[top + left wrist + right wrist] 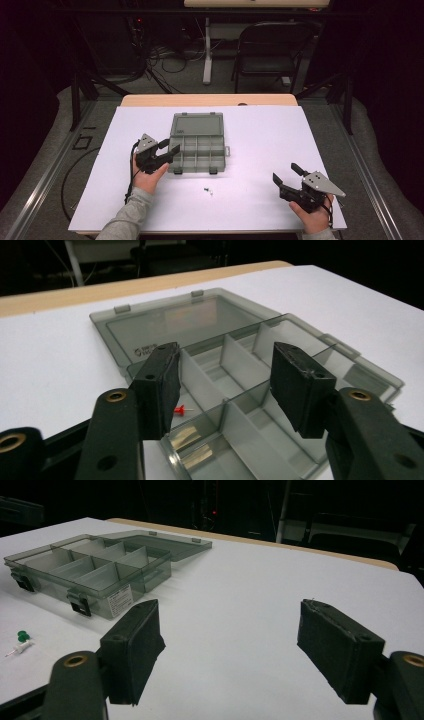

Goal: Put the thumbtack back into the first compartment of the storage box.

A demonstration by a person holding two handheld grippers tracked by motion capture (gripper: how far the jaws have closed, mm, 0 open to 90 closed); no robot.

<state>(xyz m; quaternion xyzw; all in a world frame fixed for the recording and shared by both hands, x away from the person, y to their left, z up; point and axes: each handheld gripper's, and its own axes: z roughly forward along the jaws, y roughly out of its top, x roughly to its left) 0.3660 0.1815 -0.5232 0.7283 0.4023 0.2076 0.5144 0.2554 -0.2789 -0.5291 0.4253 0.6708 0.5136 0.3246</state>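
Note:
A smoky clear compartment box (197,152) lies open mid-table, its lid (196,124) folded flat behind it. My left gripper (169,147) hovers open at the box's left front corner. In the left gripper view the gripper (225,372) spans the near compartments, and a red push pin (182,410) appears to lie in the nearest left compartment. My right gripper (286,172) is open near the table's front right, apart from the box, with nothing between its jaws (232,625). Two small push pins (207,190) lie in front of the box, one green (22,636) and one white (20,647).
A white sheet (260,135) covers the wooden table (210,99). A folding chair (272,47) and a table leg (207,50) stand beyond the far edge. Cables trail along the floor at the left (75,170).

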